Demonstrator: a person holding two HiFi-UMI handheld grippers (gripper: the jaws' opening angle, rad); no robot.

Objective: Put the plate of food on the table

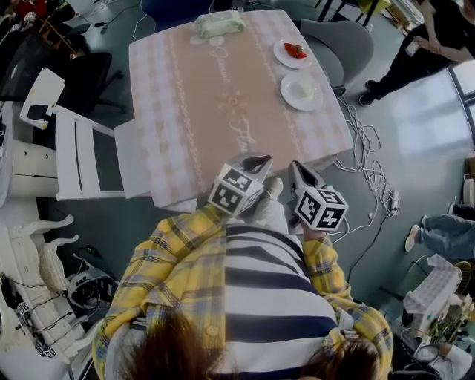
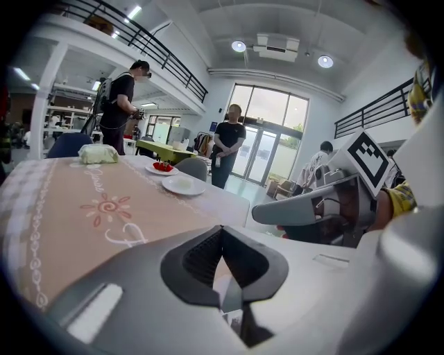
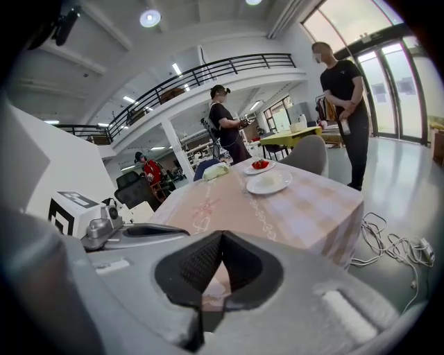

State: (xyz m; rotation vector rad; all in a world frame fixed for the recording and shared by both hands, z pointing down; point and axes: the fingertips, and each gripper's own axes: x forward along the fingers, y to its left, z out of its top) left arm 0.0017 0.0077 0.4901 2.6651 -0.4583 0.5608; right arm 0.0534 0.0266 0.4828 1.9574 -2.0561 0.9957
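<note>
On the table with a pink checked cloth stand two white plates near its right edge: one with red food, one with pale food. Both grippers hang side by side off the table's near edge, close to the person's body and far short of the plates. My left gripper has its jaws together with nothing between them. My right gripper is likewise shut and empty. Each one shows in the other's gripper view.
A pale green packet lies at the table's far end. A white chair stands left of the table, a grey chair at the far right. Cables trail over the floor to the right. A person in black stands beyond.
</note>
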